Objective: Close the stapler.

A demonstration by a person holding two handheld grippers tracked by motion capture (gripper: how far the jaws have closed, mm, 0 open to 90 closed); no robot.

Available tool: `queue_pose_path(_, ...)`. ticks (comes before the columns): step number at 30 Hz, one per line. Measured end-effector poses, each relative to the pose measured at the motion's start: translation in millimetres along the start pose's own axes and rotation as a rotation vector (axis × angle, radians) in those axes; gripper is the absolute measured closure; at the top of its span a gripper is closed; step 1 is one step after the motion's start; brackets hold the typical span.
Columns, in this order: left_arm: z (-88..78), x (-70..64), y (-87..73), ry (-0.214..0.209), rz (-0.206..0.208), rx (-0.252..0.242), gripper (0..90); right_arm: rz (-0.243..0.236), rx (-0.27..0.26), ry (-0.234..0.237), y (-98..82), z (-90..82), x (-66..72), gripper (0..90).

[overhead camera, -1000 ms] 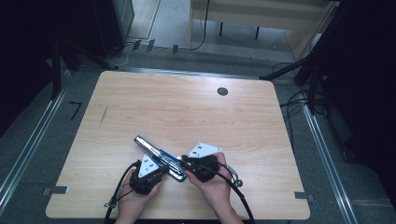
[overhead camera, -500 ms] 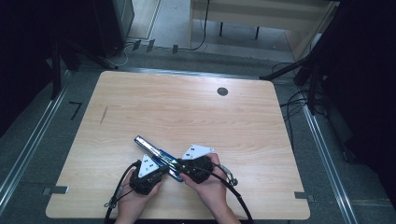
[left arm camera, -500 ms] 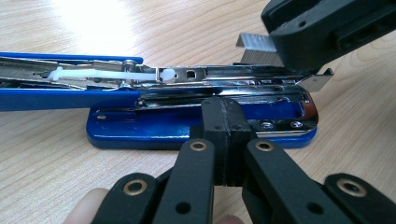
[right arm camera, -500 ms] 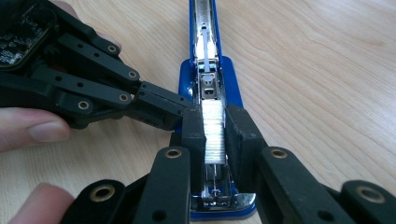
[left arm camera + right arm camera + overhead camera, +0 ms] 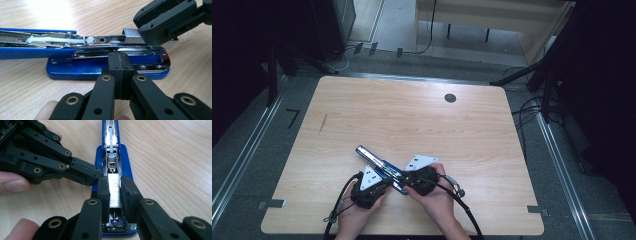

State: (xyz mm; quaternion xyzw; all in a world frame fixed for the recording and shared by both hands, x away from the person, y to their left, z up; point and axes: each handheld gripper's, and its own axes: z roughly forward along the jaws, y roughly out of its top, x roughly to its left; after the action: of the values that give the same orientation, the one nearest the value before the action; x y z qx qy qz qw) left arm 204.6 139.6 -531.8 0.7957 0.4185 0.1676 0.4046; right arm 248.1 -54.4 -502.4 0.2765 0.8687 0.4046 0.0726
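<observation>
Lying open on a pale wooden bench (image 5: 422,125), a blue stapler (image 5: 377,165) sits between two hand-held claws near the person's edge. Its base is a blue plate with a chrome top, and its blue lid is swung back flat, baring a silver magazine channel with a white plastic pusher rod (image 5: 53,40). In the high view its long axis runs diagonally, the folded-back lid reaching up and away from both claws toward the far left, the base end lying just between them.

The left claw (image 5: 119,72) has its two black pads pressed together with no gap, their tips touching the chrome edge of the base; whether they pinch anything I cannot tell. The right claw (image 5: 115,192) is clenched on a strip of silver staples (image 5: 114,191), held directly over the magazine channel, in line with it. Each claw is held by a hand.
</observation>
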Motion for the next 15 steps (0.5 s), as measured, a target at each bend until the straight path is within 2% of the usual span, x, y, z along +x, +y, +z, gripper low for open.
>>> queue_pose_path(15,0.0,-0.2,0.0,-0.001,-0.002,0.0,90.0,-0.004,0.014,0.012,1.9,0.0,-1.5,79.6)
